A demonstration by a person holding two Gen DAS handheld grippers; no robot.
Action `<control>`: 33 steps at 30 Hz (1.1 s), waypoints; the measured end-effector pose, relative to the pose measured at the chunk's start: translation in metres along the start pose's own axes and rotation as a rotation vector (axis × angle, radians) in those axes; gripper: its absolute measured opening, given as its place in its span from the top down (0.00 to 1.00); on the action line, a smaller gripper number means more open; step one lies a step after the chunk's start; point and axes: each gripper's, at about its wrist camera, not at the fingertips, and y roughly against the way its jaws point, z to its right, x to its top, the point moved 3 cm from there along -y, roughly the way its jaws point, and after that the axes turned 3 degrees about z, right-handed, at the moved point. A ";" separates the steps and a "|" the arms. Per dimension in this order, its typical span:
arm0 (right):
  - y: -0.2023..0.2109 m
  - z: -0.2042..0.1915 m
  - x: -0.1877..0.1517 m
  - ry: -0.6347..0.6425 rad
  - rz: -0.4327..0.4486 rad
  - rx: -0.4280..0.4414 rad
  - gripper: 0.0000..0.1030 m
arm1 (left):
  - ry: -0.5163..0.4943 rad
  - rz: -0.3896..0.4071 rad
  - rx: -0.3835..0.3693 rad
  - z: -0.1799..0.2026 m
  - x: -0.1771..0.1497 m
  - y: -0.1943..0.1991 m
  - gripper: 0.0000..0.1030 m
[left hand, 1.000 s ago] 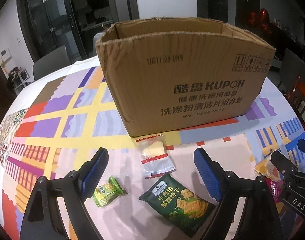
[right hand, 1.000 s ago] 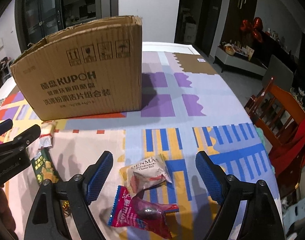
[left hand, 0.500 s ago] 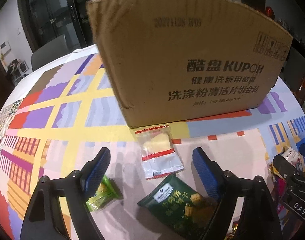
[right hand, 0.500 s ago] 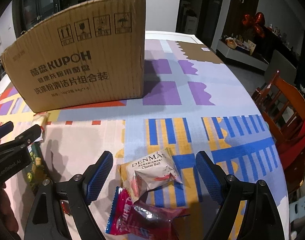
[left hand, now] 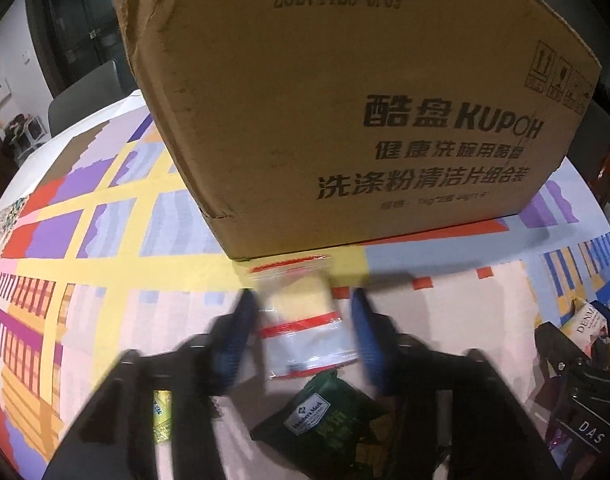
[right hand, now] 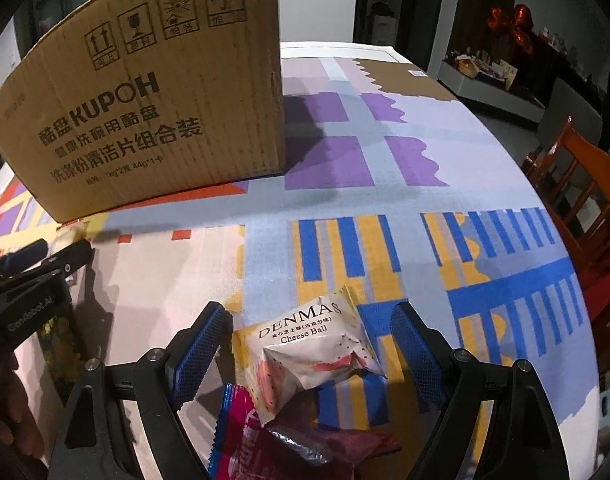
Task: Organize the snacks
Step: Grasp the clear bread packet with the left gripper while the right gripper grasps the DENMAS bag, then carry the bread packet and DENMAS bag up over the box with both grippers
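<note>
Both tools have dropped toward the bench; your left tool (left hand: 303, 330) has just been closing around the clear packet (left hand: 301, 320), contact unclear, while your right tool (right hand: 311, 354) stands spread around the Cheese Ball pack (right hand: 309, 350).

Fisheye is bending both views hard at the edges with dark corners vignetting, dim indoor light is throwing soft shadows off the cardboard box (right hand: 153, 112) onto the tablecloth (right hand: 385, 208), and the left gripper (left hand: 305, 332) is smearing with motion blur.

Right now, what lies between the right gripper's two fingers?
In the right wrist view, the white Cheese Ball packet lies on the tablecloth between the right gripper's open fingers, untouched, its near end overlapping a red packet.
</note>
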 end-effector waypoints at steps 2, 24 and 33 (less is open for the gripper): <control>0.000 0.000 0.000 -0.003 0.005 0.000 0.18 | -0.003 0.002 -0.001 0.003 -0.001 0.001 0.62; 0.018 -0.002 0.002 0.024 0.056 0.030 0.59 | -0.011 0.026 -0.008 0.011 -0.007 0.027 0.66; 0.030 -0.001 0.009 0.019 0.097 0.035 0.60 | -0.009 0.041 -0.014 0.008 -0.004 0.038 0.67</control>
